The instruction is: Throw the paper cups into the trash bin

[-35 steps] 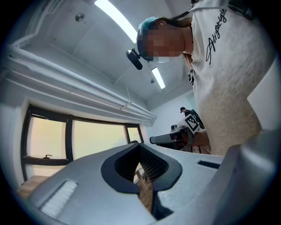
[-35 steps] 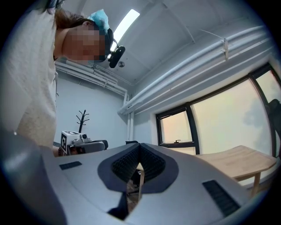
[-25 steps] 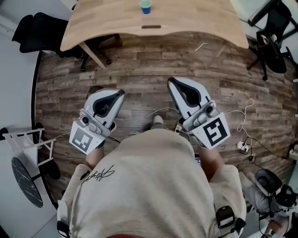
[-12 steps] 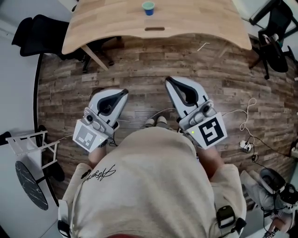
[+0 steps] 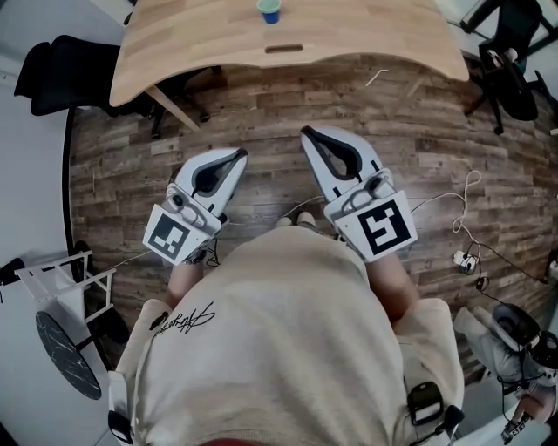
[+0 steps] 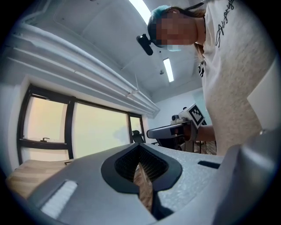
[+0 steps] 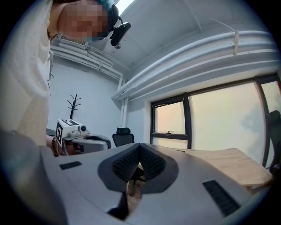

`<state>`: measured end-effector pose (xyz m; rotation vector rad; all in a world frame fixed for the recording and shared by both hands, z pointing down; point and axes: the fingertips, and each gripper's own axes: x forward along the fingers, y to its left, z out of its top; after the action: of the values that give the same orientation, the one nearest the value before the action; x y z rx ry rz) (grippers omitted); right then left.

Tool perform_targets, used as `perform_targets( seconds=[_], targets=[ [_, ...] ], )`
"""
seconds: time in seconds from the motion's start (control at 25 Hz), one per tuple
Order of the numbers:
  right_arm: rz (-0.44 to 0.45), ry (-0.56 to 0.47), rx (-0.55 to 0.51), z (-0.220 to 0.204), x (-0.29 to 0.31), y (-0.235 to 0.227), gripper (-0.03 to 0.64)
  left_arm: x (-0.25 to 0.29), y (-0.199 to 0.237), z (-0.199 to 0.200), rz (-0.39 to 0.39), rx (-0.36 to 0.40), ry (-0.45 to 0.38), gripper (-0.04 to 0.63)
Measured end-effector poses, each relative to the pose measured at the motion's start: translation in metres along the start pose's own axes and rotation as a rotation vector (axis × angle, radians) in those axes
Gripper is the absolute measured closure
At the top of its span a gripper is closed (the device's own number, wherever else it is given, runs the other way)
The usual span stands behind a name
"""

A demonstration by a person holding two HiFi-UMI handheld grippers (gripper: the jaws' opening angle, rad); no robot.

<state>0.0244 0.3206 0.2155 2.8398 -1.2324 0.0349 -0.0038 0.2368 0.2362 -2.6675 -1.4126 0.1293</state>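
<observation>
A paper cup [image 5: 269, 10] is seen standing on the table [image 5: 366, 39], near its far edge. Short of the table, the left gripper [image 5: 234, 159] and right gripper [image 5: 309, 138] are held over the floor [image 5: 261, 104], with both sets of jaws closed on nothing.

We wear a beige short-sleeved shirt [image 5: 279, 348], black script [image 5: 185, 324] at nine o'clock; the white-and-black left gripper [image 5: 237, 156] and right gripper [image 5: 306, 133] each bear a marker cube [image 5: 377, 228].

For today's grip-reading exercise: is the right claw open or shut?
Shut: the right claw has its pads meeting at the tips, nothing between them.
</observation>
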Motion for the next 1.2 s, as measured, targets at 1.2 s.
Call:
perform_targets(
  seconds=[1.2],
  targets=[
    [0.05,0.028,0.022,-0.034,0.04,-0.047,0.606,0.052,0.072,-0.063,0.331,-0.131,0.201,0.592]
  ],
)
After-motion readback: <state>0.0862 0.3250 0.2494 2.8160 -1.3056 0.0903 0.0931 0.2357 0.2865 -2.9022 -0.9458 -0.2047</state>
